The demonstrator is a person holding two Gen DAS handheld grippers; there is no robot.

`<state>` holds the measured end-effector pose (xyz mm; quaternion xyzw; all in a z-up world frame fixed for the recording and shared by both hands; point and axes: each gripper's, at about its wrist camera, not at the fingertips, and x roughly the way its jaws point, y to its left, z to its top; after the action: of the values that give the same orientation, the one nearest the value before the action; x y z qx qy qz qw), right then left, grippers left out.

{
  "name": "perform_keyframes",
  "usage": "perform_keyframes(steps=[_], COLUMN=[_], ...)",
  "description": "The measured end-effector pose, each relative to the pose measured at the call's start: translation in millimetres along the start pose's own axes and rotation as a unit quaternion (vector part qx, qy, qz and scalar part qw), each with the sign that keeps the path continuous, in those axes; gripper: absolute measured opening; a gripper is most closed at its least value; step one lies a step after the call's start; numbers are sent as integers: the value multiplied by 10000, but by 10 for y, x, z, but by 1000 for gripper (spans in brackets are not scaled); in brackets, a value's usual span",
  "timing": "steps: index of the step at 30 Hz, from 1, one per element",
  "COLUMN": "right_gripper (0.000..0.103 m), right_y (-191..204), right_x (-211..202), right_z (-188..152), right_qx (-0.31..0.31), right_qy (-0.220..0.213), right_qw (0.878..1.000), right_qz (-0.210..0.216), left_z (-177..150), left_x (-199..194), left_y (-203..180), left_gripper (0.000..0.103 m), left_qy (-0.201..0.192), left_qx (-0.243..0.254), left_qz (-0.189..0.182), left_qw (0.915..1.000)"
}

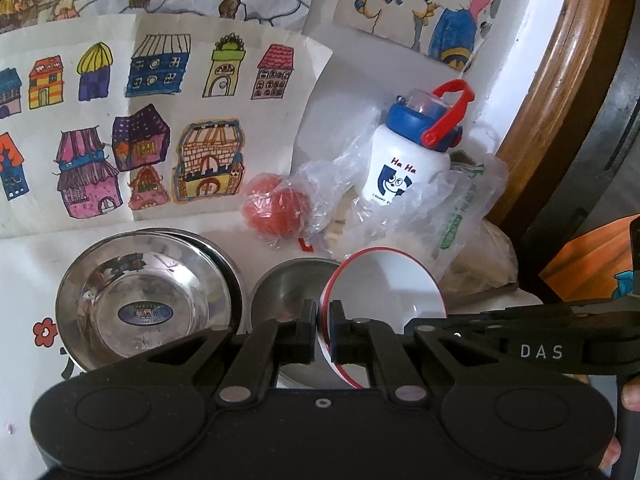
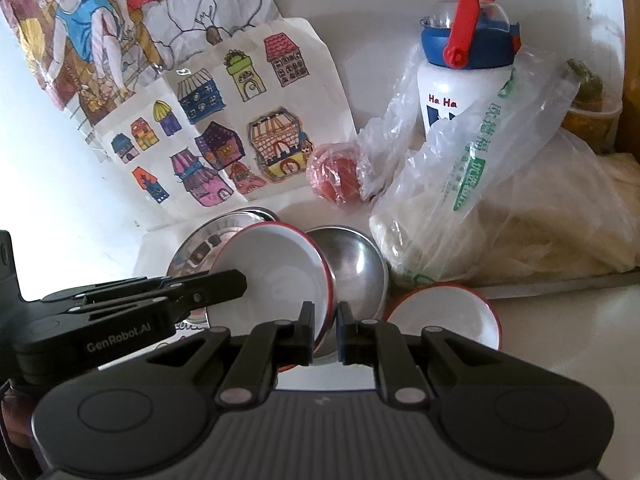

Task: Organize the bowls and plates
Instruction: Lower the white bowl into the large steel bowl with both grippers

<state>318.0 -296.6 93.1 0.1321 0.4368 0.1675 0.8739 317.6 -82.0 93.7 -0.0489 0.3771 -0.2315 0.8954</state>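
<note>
A white plate with a red rim [image 1: 388, 292] hangs tilted above the table, held from both sides. My left gripper [image 1: 323, 320] is shut on its left rim. My right gripper [image 1: 412, 326] reaches in from the right to the plate's lower right edge. In the right wrist view, the right gripper [image 2: 324, 320] is shut on the right rim of the same plate [image 2: 276, 280], and the left gripper [image 2: 242, 280] pinches the opposite rim. Behind it sit a stack of steel plates [image 1: 140, 300] and a steel bowl [image 2: 356, 268]. A second white red-rimmed bowl [image 2: 444, 316] rests on the table.
A white drink bottle with a blue lid and red handle [image 1: 408, 160] stands at the back among crumpled plastic bags [image 2: 500, 200]. A bagged tomato [image 1: 272, 208] lies near the wall, which is covered in drawings [image 1: 140, 120]. A wooden frame [image 1: 552, 100] borders the right.
</note>
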Motion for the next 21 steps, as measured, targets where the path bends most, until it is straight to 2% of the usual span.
perform_keyframes(steps=[21], right_gripper=[12], right_y=[-62], right_x=[353], right_z=[146], right_qx=[-54], right_qy=[341], right_qw=[9993], right_qz=[-148], left_z=[42], left_x=[439], left_y=[184], left_gripper=[5], left_qy=[465], left_qx=[-128], left_qz=[58], left_qw=[9988])
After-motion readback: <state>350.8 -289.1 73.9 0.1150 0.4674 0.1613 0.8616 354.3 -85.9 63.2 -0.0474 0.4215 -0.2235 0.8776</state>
